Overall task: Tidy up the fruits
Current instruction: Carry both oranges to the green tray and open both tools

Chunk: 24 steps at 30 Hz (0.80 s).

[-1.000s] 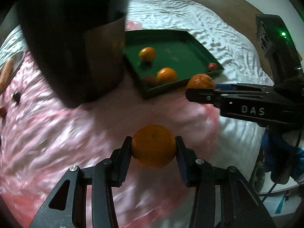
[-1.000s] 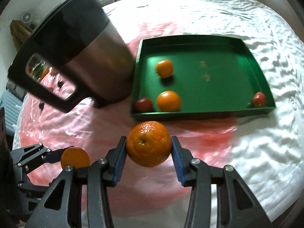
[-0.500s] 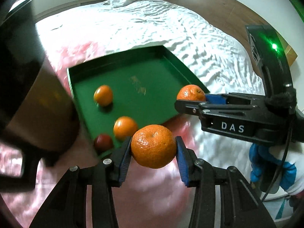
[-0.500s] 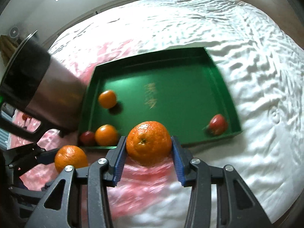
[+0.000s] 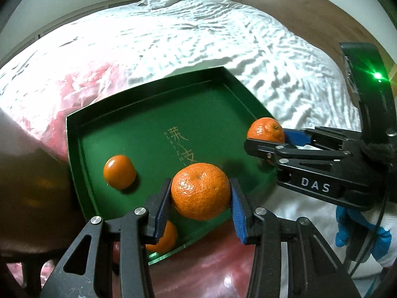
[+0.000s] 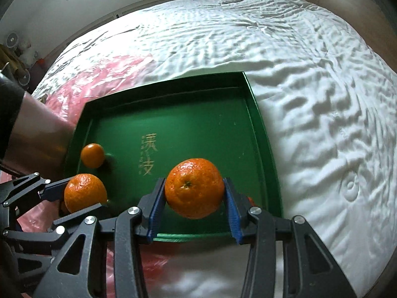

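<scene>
A green tray [image 5: 148, 114] [image 6: 263, 129] lies on the white bed. My left gripper [image 5: 200, 196] is shut on a tangerine [image 5: 200, 190] and holds it above the tray's near edge. My right gripper [image 6: 194, 191] is shut on another tangerine [image 6: 194, 187] above the tray's near right part. Each gripper shows in the other's view with its tangerine [image 5: 266, 129] [image 6: 84, 191]. A loose tangerine [image 5: 119, 171] [image 6: 92, 155] rests in the tray at the left. Another tangerine [image 5: 165, 238] lies near the front corner, partly hidden. A red fruit [image 6: 250, 200] peeks out behind my right finger.
A large steel and black appliance [image 5: 29, 186] [image 6: 27, 124] stands just left of the tray. A pink plastic sheet [image 5: 82, 84] [image 6: 106, 74] covers the bed to the left and under the tray. A wooden headboard [image 5: 285, 2] runs along the far right.
Both grippers have moved forward with their tangerines, from in front of the tray to above it. The appliance has slid out toward the left edge of both views.
</scene>
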{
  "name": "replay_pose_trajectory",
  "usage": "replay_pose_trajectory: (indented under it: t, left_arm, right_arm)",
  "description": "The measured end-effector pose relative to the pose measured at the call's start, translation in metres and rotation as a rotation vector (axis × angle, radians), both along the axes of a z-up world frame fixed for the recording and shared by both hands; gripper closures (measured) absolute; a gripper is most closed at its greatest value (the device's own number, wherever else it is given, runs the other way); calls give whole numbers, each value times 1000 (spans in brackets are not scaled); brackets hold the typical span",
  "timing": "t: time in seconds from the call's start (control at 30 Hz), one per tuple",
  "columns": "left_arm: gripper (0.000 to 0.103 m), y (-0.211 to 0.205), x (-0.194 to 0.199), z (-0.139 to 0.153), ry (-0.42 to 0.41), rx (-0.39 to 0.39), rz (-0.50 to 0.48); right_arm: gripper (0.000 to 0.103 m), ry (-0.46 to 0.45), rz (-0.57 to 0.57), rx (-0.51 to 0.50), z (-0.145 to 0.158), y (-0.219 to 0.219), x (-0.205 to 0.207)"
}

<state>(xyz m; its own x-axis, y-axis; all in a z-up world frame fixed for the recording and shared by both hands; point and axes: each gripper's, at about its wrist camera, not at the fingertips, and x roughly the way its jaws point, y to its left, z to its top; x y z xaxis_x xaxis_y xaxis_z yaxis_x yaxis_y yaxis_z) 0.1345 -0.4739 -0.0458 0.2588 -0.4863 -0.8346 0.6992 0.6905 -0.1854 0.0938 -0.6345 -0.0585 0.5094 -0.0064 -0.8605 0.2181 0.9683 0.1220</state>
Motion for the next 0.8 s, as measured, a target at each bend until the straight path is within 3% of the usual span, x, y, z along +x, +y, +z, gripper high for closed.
replay_pose_trajectory:
  t: [0.8]
  left_arm:
    - [64, -32, 14, -44, 11, 99, 5]
  right_arm:
    - [31, 39, -16, -19, -39, -23, 26]
